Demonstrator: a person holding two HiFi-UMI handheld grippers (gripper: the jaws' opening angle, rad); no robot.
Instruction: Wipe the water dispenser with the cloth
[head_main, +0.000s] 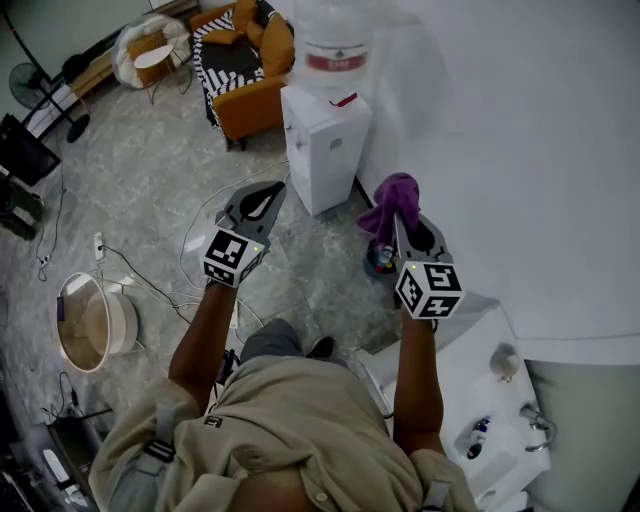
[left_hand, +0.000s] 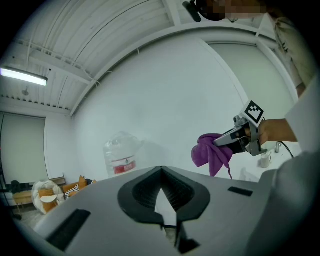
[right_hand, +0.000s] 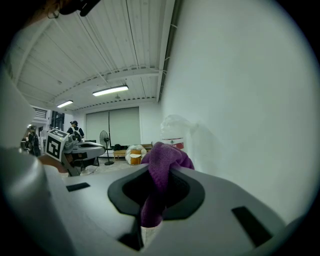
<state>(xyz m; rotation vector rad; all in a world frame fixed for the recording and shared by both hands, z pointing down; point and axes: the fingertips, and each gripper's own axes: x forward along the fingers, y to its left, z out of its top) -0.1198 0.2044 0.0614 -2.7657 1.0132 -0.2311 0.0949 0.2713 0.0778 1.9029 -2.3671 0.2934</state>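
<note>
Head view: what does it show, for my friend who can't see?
A person holds two grippers out toward a white water dispenser by a white wall. The right gripper clamps a purple cloth; the left gripper holds nothing.

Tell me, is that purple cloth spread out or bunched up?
Bunched up: the purple cloth is pinched in the right gripper, folds hanging loose.

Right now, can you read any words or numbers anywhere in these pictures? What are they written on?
Red label on the water bottle: white print, too blurred to read.
Square markers on the left gripper and the right gripper: black-and-white patterns only, no letters or numbers.
Small bottle by the sink: too small to read.
So no text can be read here.
</note>
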